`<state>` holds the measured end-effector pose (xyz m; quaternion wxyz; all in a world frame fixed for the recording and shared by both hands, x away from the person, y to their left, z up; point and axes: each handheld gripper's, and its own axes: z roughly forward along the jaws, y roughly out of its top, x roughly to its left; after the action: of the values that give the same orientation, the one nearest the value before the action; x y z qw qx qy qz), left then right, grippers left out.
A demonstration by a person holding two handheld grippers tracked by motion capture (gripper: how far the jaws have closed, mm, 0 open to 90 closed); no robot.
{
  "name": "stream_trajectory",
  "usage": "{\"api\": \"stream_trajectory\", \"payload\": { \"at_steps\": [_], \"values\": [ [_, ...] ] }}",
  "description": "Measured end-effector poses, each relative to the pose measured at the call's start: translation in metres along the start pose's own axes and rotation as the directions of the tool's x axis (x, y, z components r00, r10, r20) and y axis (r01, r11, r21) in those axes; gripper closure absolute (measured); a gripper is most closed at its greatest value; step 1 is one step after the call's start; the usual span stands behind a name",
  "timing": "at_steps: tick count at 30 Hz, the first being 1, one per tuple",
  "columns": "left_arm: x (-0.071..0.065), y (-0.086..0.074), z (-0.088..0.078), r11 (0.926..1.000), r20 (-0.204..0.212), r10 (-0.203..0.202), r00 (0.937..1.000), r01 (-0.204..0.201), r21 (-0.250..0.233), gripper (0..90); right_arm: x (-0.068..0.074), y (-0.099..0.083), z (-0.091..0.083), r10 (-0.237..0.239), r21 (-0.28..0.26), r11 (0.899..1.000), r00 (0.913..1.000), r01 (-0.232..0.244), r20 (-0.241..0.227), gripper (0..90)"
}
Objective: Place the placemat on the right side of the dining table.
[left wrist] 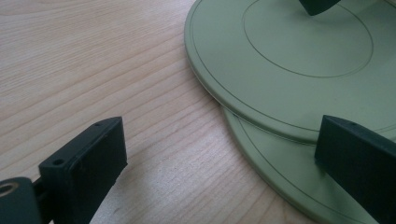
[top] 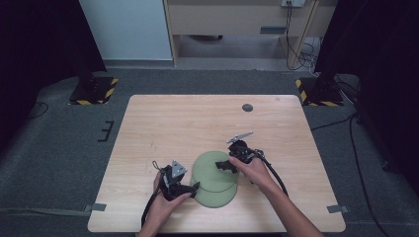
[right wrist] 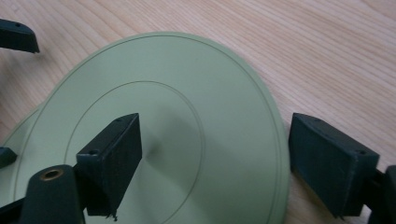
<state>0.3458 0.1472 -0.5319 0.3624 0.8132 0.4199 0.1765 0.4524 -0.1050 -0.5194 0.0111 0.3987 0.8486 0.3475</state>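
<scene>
Two flat green plates lie overlapped near the table's front middle. The upper plate rests partly on the lower plate. My left gripper is open at the lower plate's left rim, with one jaw over the plate and the other over bare wood. My right gripper is open astride the upper plate's right rim, one jaw above the plate, one outside it. Neither holds anything.
A small dark round disc sits in the wooden table near the back edge. On the floor behind stand two black bases with yellow-black stripes, and cables run along the right side.
</scene>
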Motion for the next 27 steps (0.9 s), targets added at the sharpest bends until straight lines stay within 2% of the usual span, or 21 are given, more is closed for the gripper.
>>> {"api": "stream_trajectory", "payload": {
  "at_steps": [8,11,16,18,21,23,24,27],
  "values": [
    [-0.001,0.002,0.002,1.0000,-0.012,0.006,0.9999,-0.006,0.000,0.2,0.003,0.000,-0.002,-0.012,0.004,1.000,0.9999,0.012,0.012,20.7],
    [-0.001,0.002,0.002,1.0000,-0.013,0.002,0.9999,-0.002,0.001,0.1,0.008,0.003,-0.011,-0.025,-0.021,0.999,0.9993,0.026,0.028,21.5],
    [-0.002,0.003,0.002,1.0000,-0.015,0.006,0.9999,-0.006,0.003,0.1,0.014,0.008,-0.024,-0.028,-0.055,0.998,0.9993,0.030,0.024,24.8],
    [-0.002,0.003,0.002,1.0000,-0.016,0.006,0.9999,-0.006,0.003,0.1,0.020,0.011,-0.031,-0.044,-0.067,0.997,0.9990,0.045,0.011,27.0],
    [-0.002,0.003,0.002,1.0000,-0.016,0.007,0.9998,-0.007,0.003,0.1,0.031,0.014,-0.038,-0.066,-0.090,0.994,0.9969,0.062,-0.041,32.2],
    [-0.002,0.003,0.002,1.0000,-0.017,0.009,0.9998,-0.008,0.003,0.2,0.033,0.012,-0.037,-0.098,-0.069,0.993,0.9944,0.095,-0.041,34.5],
    [-0.002,0.003,0.002,1.0000,-0.017,0.009,0.9998,-0.009,0.003,0.2,0.031,0.007,-0.034,-0.104,-0.029,0.994,0.9927,0.103,-0.060,36.6],
    [-0.002,0.003,0.002,1.0000,-0.019,0.007,0.9998,-0.007,0.000,0.2,0.026,0.002,-0.031,-0.099,-0.003,0.995,0.9935,0.099,-0.057,40.9]
  ]
}}
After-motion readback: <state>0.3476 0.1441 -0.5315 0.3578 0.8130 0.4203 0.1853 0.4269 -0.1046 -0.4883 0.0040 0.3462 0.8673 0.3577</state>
